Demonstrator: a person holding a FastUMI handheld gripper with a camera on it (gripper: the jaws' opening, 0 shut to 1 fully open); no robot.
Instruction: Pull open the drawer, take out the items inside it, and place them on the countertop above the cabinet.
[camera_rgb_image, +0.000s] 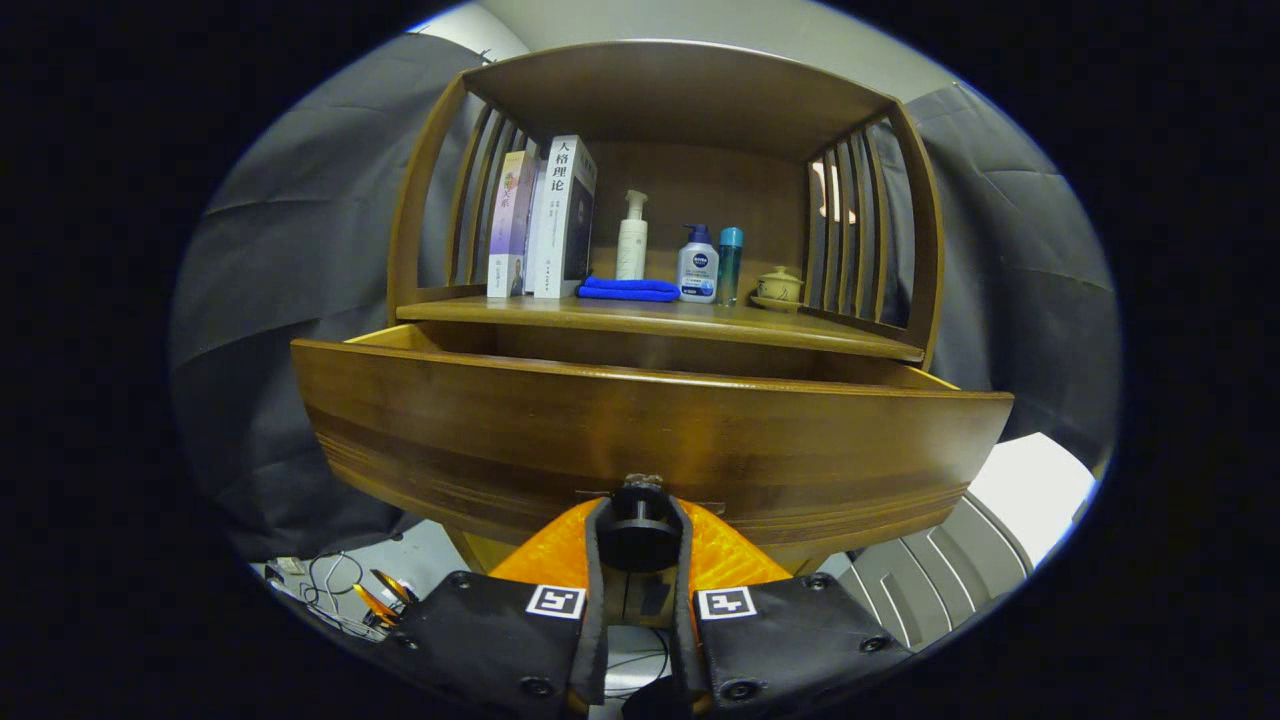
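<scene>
We have the gripper (640, 535) clamped on the drawer knob (639, 522) at bottom centre, both fingers pressing its sides for a straight pull. Drawer (650, 440) sits partly open mid-frame (contents hidden behind its front). Countertop (560, 312) above carries books, bottles.

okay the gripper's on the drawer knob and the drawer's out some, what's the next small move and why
Probably let go of the drawer knob and lift the gripper above the drawer front. Both fingers are clamped on the knob and the drawer already stands well out from under the countertop, so there looks to be room to reach in. The front panel hides the inside, so rising first would reveal the items.
</scene>
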